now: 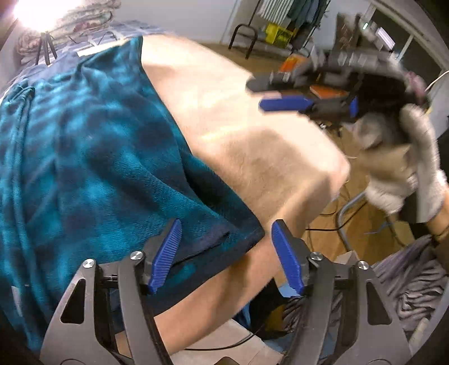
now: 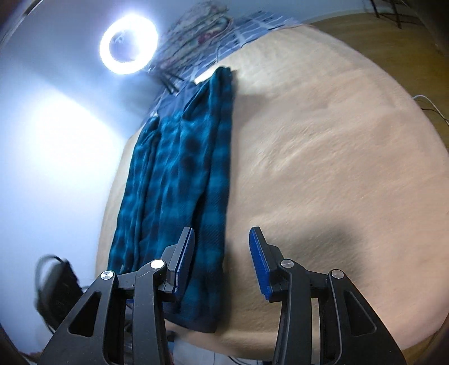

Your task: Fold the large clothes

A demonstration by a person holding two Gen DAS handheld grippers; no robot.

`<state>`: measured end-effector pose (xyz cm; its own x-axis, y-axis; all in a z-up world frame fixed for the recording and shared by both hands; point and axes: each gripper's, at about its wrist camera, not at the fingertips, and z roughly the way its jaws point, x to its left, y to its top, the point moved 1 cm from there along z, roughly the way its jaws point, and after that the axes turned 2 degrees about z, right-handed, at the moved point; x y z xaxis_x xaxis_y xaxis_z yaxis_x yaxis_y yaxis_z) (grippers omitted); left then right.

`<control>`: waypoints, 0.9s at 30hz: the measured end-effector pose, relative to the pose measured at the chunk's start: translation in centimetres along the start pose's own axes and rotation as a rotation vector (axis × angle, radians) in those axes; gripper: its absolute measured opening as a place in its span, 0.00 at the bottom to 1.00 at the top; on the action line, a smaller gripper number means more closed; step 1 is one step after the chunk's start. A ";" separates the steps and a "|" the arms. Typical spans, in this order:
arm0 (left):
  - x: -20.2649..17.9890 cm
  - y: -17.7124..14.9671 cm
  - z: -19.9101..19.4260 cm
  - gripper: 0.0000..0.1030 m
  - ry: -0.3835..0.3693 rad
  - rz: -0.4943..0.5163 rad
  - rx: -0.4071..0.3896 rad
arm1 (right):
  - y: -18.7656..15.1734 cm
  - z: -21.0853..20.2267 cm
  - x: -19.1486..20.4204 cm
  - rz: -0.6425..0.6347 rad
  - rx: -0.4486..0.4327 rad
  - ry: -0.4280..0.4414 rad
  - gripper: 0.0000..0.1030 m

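Observation:
A teal and dark blue checked fleece garment (image 1: 84, 146) lies flat in a long strip on a beige covered table (image 1: 224, 112). Its near hem corner (image 1: 241, 233) rests under my left gripper (image 1: 226, 244), which stands open above it with nothing between the blue pads. In the right wrist view the same garment (image 2: 179, 174) runs lengthwise away from me. My right gripper (image 2: 221, 261) is open over its near end and the beige table (image 2: 322, 154), holding nothing. From the left wrist view the right gripper (image 1: 280, 94) is blurred in the air at the right, held by a gloved hand (image 1: 404, 165).
A bright ring light (image 2: 128, 45) stands at the far end, beside a pile of patterned bedding (image 2: 202, 25). Wooden floor (image 1: 373, 224), cables, a black chair frame (image 1: 244, 36) and a clothes rack lie beyond the table. Grey cloth (image 1: 409, 283) is heaped low at the right.

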<state>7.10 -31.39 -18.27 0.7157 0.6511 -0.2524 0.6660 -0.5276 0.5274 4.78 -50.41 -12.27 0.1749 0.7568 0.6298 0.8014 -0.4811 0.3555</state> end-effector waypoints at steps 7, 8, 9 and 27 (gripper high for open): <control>-1.6 -0.8 2.8 0.72 0.116 0.054 0.002 | 1.4 0.2 -1.3 0.046 -0.012 0.026 0.39; -1.6 -0.9 3.1 0.57 0.155 0.061 -0.004 | 1.7 0.3 -1.3 0.049 -0.013 0.022 0.39; -1.5 -0.9 3.1 0.49 0.170 0.054 -0.012 | 1.9 0.5 -1.3 0.051 -0.014 0.018 0.39; 2.6 0.0 -3.9 0.11 -0.052 -0.228 -0.136 | 13.1 12.0 1.0 0.062 -0.015 0.017 0.44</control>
<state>8.14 -27.55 -15.82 0.5624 0.7141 -0.4169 0.7796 -0.2900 0.5551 22.29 -50.63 -15.23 0.2144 0.7179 0.6623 0.7805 -0.5336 0.3257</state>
